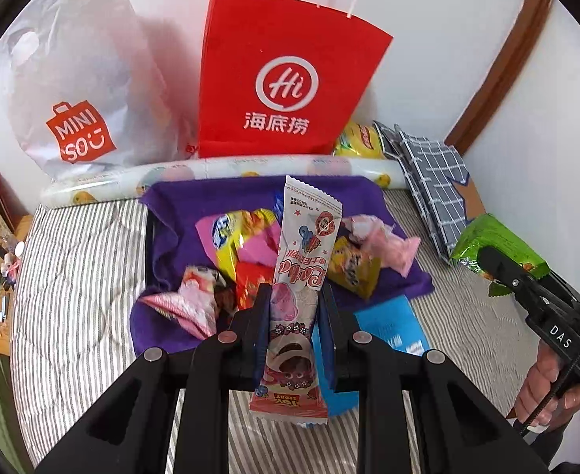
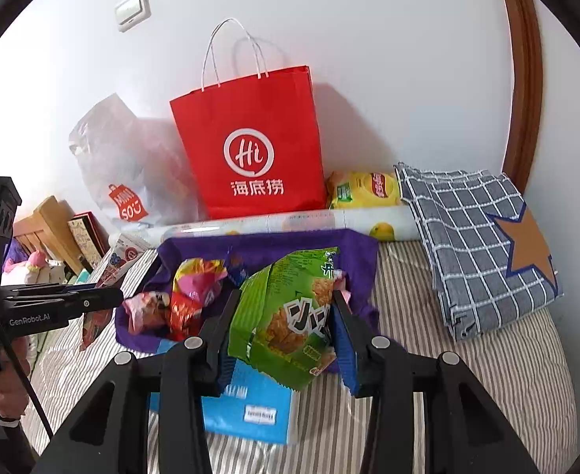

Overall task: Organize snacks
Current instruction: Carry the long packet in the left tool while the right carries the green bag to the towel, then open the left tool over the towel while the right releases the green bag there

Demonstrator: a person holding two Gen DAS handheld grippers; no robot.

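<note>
Left wrist view shows the left tongs [image 1: 294, 308] pinching a long white and pink candy stick packet [image 1: 303, 276] near its lower middle, so most of the packet stands up free above the pads. Under it lies a purple cloth [image 1: 218, 197] on the striped bed [image 1: 72, 260], and on this cloth there is a loose heap of small snacks [image 1: 246, 252]. A blue box [image 1: 392, 324] lies on the bed at the near edge of the cloth.

Right wrist view shows the right tongs [image 2: 286, 316] closed on a green snack bag [image 2: 286, 308], with both pads pressing its sides. This bag is puffy and hangs above the same cloth and the blue box [image 2: 250, 407]. Behind the cloth stand a red paper bag [image 2: 250, 146] and a white plastic bag [image 2: 128, 166] against the wall, and a yellow chips bag [image 2: 363, 189] lies beside the red one.

I think three things can go wrong. The candy packet is thin and slippery, and it is held on a narrow part, so it can turn or slide out if the hand swings fast. The green bag is full of air, so a harder squeeze can crush the crackers inside, and a softer one can let it drop back on the heap. Both tongs are near each other over the cloth, so they can knock together, or a hanging packet can sweep small snacks off onto the bed.
</note>
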